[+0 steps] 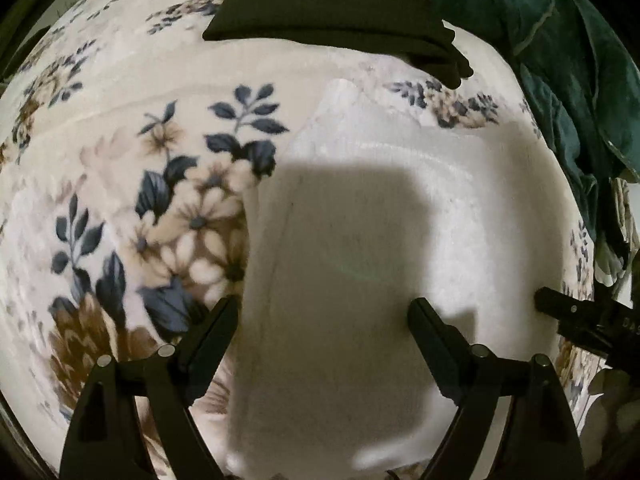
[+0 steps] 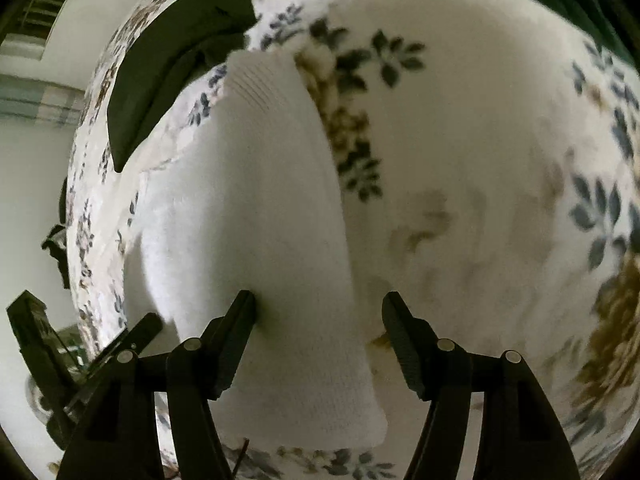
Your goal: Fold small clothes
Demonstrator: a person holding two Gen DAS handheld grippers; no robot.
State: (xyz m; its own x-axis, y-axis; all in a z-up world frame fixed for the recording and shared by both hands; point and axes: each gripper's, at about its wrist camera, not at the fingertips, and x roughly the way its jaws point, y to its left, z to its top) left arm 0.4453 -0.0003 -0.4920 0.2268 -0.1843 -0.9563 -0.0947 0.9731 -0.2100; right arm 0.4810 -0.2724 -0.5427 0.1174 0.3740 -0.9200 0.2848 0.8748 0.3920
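Note:
A small white knit garment point(image 1: 360, 240) lies flat on a floral blanket point(image 1: 120, 160). My left gripper point(image 1: 324, 312) is open just above its near part, empty. In the right wrist view the same white garment point(image 2: 256, 220) runs away from me, ribbed at its far end. My right gripper point(image 2: 318, 308) is open over its near end, with the left finger point(image 2: 240, 320) touching the cloth. The right gripper's tip point(image 1: 568, 312) shows at the right edge of the left wrist view.
A folded black garment point(image 1: 332, 12) lies at the far side of the blanket, also in the right wrist view point(image 2: 160, 80). A dark green cloth point(image 1: 560, 60) is heaped at the far right. The blanket's edge point(image 2: 80, 240) drops off to the left.

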